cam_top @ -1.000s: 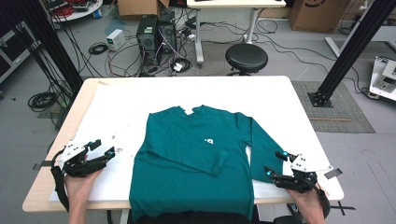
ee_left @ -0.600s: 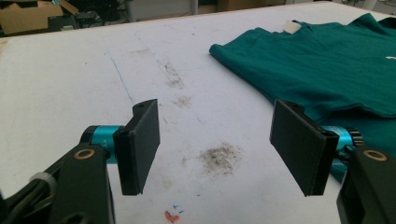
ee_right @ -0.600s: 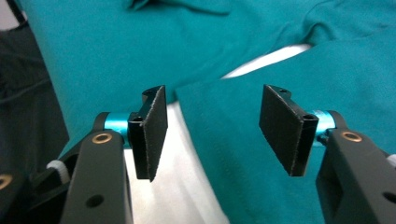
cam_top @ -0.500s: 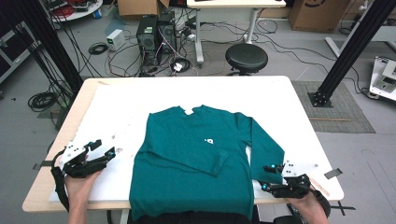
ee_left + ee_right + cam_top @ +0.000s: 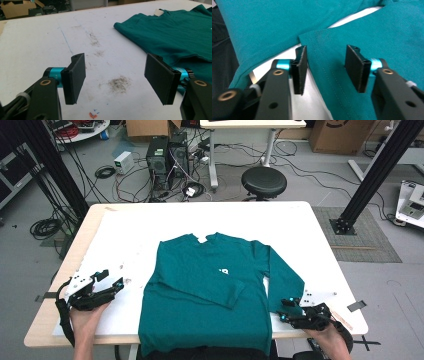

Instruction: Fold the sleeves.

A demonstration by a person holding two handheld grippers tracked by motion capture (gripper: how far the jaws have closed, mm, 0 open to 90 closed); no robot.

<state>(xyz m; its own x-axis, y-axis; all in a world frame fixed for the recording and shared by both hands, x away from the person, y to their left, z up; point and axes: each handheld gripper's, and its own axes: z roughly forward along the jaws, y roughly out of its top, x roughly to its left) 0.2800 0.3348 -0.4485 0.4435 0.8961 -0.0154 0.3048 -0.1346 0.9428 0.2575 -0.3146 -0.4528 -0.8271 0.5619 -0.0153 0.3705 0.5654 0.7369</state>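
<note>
1. Shirt (image 5: 210, 295): the teal long-sleeved top lies flat, front up, in the middle of the white counter (image 5: 310, 235), hem toward the person. One sleeve is already folded across the chest, so I judge the folding begun.
2. Right gripper (image 5: 286, 310) sits at the cuff of the other sleeve (image 5: 352, 37), which is not yet folded; its jaws have just been closing, cuff edge between them, pads not yet pressing.
3. Left gripper (image 5: 114, 280) rests beside the shirt, jaws wide and empty.
4. Left to do, I judge: second sleeve, then body folds.
</note>
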